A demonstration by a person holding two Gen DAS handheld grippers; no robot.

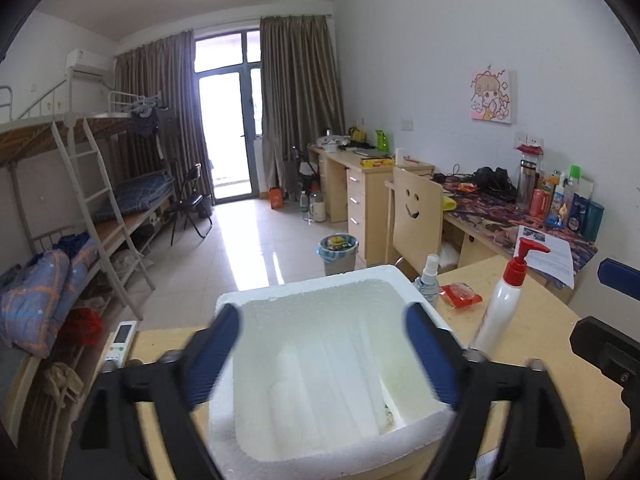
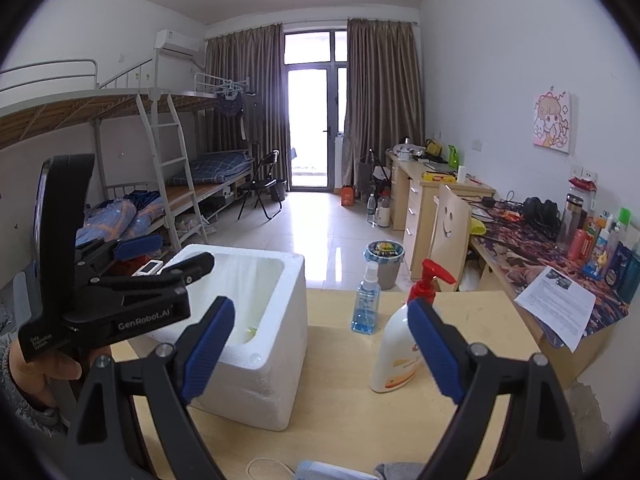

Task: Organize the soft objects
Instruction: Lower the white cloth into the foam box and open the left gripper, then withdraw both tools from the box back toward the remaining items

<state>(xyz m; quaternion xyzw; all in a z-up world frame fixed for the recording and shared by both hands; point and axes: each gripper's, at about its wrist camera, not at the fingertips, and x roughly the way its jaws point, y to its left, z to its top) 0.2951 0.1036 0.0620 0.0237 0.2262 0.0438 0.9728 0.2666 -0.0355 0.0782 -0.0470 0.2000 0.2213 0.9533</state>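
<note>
A white foam box (image 1: 320, 368) stands on the wooden table (image 1: 528, 344); white soft material lies inside it. My left gripper (image 1: 324, 348) is open and empty, held right above the box's opening. In the right wrist view the box (image 2: 256, 320) is at left, with the left gripper (image 2: 160, 258) over it. My right gripper (image 2: 320, 344) is open and empty, above the table's near side. A grey soft item (image 2: 394, 471) and a white-blue item (image 2: 320, 472) with a cord lie at the bottom edge.
A white pump bottle with red top (image 2: 404, 344), a blue spray bottle (image 2: 366, 304) and a red packet (image 1: 460, 295) stand right of the box. A remote (image 1: 120, 340) lies at the table's left. A chair (image 2: 452, 228), bin (image 2: 384, 260), desks and bunk beds lie beyond.
</note>
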